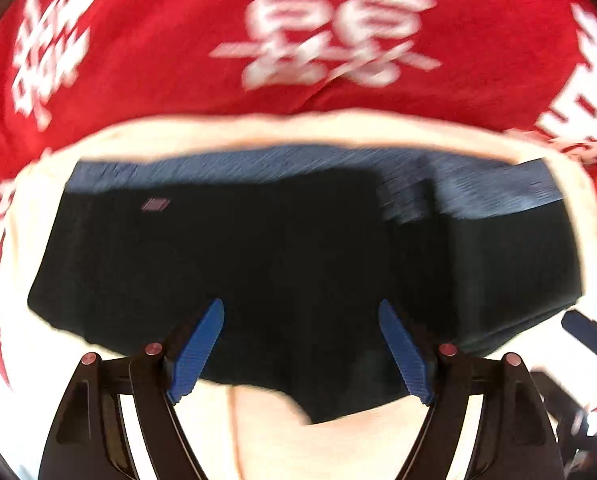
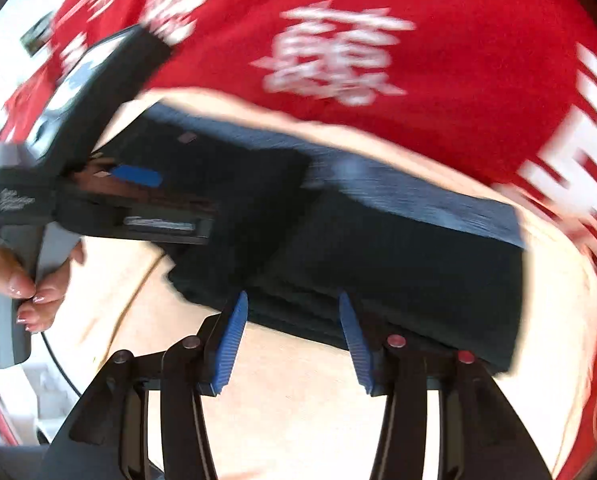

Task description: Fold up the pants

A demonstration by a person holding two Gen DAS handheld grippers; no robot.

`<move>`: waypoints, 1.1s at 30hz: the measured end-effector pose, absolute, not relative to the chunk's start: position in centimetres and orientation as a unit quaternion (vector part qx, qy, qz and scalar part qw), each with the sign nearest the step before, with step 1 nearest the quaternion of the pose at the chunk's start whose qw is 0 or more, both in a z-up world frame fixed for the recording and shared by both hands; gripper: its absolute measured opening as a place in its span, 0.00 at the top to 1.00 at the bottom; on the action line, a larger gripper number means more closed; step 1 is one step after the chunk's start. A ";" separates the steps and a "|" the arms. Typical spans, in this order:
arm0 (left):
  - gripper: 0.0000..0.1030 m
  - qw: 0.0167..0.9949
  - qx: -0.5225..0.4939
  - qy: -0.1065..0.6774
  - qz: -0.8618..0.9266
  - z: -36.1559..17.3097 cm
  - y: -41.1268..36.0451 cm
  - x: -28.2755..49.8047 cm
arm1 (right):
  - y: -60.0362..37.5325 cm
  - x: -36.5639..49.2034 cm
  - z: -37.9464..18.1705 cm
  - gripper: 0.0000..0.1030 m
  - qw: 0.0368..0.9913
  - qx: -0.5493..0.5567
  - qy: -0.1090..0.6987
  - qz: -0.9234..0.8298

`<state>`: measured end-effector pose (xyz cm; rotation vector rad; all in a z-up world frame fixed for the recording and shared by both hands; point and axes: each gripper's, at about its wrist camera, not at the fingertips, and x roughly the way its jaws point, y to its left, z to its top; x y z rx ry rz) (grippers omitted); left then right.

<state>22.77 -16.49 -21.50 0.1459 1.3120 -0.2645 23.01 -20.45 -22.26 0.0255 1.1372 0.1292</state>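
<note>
The dark navy pants (image 1: 258, 260) lie folded into a wide block on a cream surface (image 1: 330, 130). A ribbed blue-grey band (image 1: 498, 188) runs along their far edge. My left gripper (image 1: 300, 308) hovers over the pants' near edge, open, with nothing between its blue pads (image 1: 202, 344). In the right wrist view the same pants (image 2: 398, 248) stretch from left to right. My right gripper (image 2: 292, 298) stands open at their near edge, and no cloth is pinched. A hand (image 2: 30, 292) at the left holds the left gripper (image 2: 138, 178) over the pants' left end.
A red cloth with white characters (image 1: 158, 60) covers the area beyond the cream surface and wraps around its sides (image 2: 458, 60). A thin dark cable (image 2: 58, 360) curves by the hand. Part of the right gripper (image 1: 586, 332) shows at the right edge of the left wrist view.
</note>
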 end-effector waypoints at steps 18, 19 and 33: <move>0.00 0.757 0.072 0.635 -0.135 -27.1 -25.4 23.8 | -36.5 17.6 -26.0 0.80 0.791 0.189 0.581 -0.020; 0.00 0.753 0.064 0.640 -0.137 -27.3 -25.2 24.2 | -36.7 17.6 -25.8 0.80 0.791 0.190 0.581 -0.019; 0.00 0.773 0.039 0.617 -0.144 -29.5 -25.1 24.9 | -36.9 17.8 -26.3 0.80 0.792 0.172 0.585 -0.002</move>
